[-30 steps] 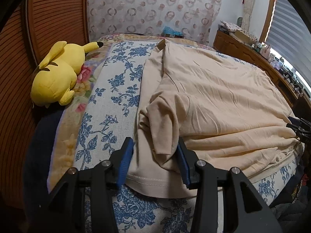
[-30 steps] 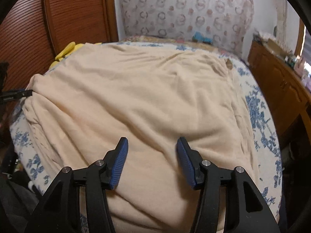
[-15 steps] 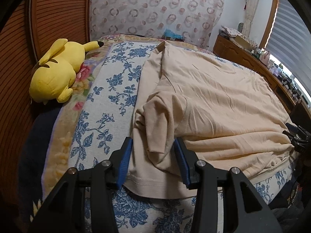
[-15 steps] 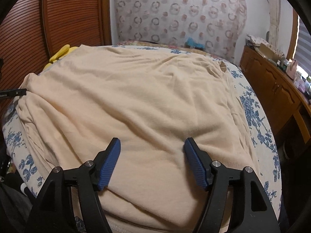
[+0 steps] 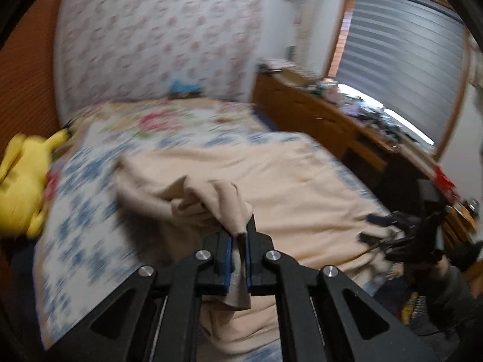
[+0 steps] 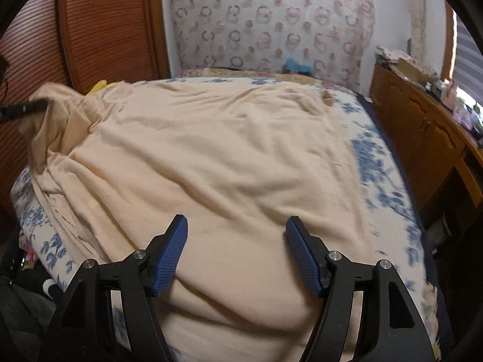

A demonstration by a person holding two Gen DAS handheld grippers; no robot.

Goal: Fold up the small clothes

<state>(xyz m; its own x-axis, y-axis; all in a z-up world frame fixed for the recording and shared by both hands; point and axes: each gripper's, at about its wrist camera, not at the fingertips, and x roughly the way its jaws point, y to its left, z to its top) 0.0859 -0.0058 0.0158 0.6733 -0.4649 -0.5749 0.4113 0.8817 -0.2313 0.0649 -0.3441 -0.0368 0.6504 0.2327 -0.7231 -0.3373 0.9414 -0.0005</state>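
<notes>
A large beige T-shirt (image 6: 229, 157) lies spread over the blue-flowered bed cover (image 6: 380, 175). In the left wrist view my left gripper (image 5: 238, 241) is shut on the shirt's sleeve (image 5: 229, 202) and holds that fold lifted above the bed; the view is blurred. The lifted sleeve and left gripper tips (image 6: 27, 108) also show at the far left of the right wrist view. My right gripper (image 6: 237, 232) is open, just above the shirt's near hem, holding nothing. It appears in the left wrist view at the right (image 5: 389, 229).
A yellow plush toy (image 5: 21, 187) lies at the bed's left edge. A wooden dresser (image 6: 422, 132) with clutter runs along the right side. A wooden slatted door (image 6: 99, 30) stands at the left, a patterned curtain (image 6: 271, 24) behind the bed.
My left gripper shut on the sleeve and lifted it up and toward the right. My right gripper opened wider and stayed over the near hem.
</notes>
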